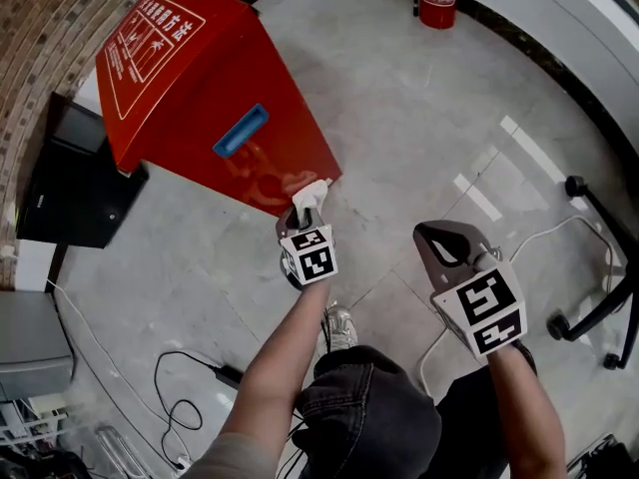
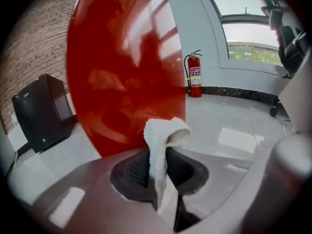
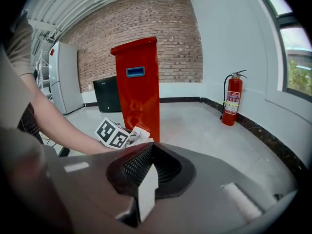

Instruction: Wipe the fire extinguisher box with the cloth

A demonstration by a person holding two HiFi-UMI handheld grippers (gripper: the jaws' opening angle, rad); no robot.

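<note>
nearest to me: my dark trousers (image 1: 369, 417), then both forearms reaching forward. left gripper (image 1: 298, 220): jaws clamped on the white cloth (image 1: 312, 196), a folded tuft standing out past the tips. right gripper (image 1: 429, 233): jaws closed together, nothing between them, held off to the right and well apart from the work.

fire extinguisher box (image 1: 220, 98): red, upright on the floor, long axis vertical, blue slot high on the face towards me. it lies directly ahead of the left jaws. the cloth tuft sits at the low part of that face, near its right edge; touching or just short, i cannot tell which. the left hand is plainly the nearer.

judgement: the rest of the face runs upward from the cloth, so the coming stroke should travel up along the long axis.
</note>
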